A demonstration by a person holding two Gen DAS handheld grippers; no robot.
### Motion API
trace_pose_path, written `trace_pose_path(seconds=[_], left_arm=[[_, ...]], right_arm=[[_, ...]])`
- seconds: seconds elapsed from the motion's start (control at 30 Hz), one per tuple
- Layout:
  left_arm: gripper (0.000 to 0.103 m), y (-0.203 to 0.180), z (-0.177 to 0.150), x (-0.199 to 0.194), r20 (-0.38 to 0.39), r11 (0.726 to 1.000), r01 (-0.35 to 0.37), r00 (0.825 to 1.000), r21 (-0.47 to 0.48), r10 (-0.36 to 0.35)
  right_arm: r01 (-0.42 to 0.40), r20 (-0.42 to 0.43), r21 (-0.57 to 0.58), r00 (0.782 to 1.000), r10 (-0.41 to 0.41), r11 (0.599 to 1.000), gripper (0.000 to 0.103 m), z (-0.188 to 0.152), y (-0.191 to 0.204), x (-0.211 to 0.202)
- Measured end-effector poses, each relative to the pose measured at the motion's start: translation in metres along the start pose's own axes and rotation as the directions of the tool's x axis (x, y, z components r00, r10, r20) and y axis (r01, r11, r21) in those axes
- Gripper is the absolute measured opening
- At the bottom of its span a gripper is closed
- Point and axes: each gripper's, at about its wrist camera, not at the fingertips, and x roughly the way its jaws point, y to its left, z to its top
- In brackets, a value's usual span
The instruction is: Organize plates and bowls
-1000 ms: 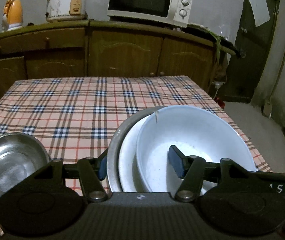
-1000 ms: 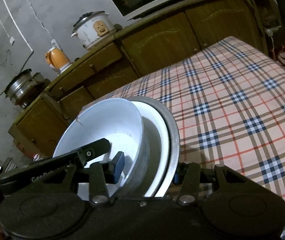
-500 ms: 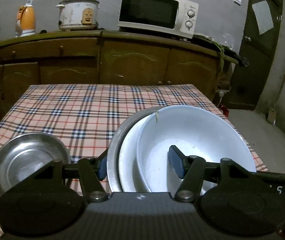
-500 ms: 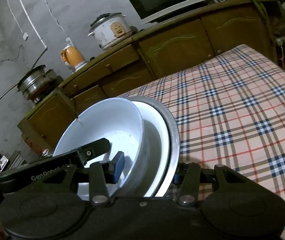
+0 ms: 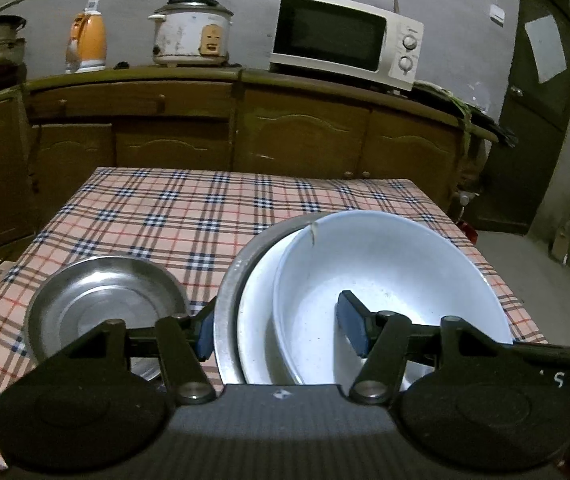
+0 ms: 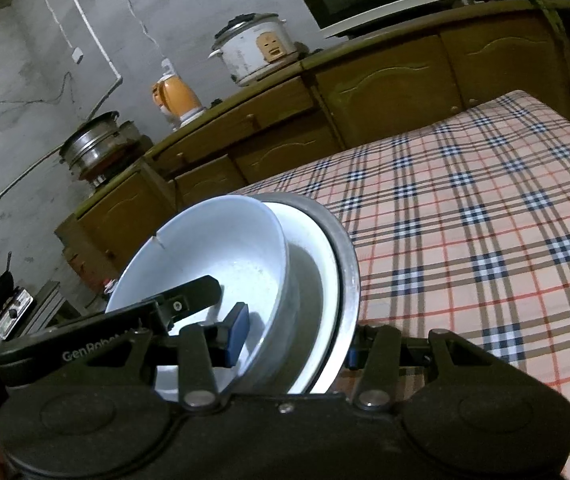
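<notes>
Both grippers clamp one tilted stack: a white bowl (image 5: 389, 272), a white plate (image 5: 259, 320) behind it and a steel plate (image 5: 231, 292) outermost. My left gripper (image 5: 277, 326) is shut on the stack, one pad inside the bowl, the other behind the steel plate. My right gripper (image 6: 289, 340) is shut on the same stack from the other side; the bowl (image 6: 213, 252), white plate (image 6: 321, 280) and steel plate (image 6: 349, 260) show there. The stack is held above the checked tablecloth (image 5: 189, 216). A separate steel bowl (image 5: 105, 304) rests on the table at the left.
A wooden cabinet (image 5: 285, 132) stands behind the table with a microwave (image 5: 345, 40), rice cooker (image 5: 191, 34) and orange kettle (image 5: 87, 42) on top. A dark door (image 5: 541, 100) is at the right. The table edge (image 5: 477, 240) drops to the floor on the right.
Both grippers have lifted and drawn back with the stack still clamped. The steel bowl on the table now appears further in and more of the cabinet top shows.
</notes>
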Motion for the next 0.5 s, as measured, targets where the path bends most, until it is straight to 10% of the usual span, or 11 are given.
trace_pose_path(seconds=[0.5], left_arm=[[0.062,0.017,-0.005,-0.015,0.012,0.999,-0.037,0.999,-0.032,0.038]], right_arm=[[-0.033,-0.022,-0.034,0.999,0.033,0.999,0.056,-0.006,0.02,0.01]])
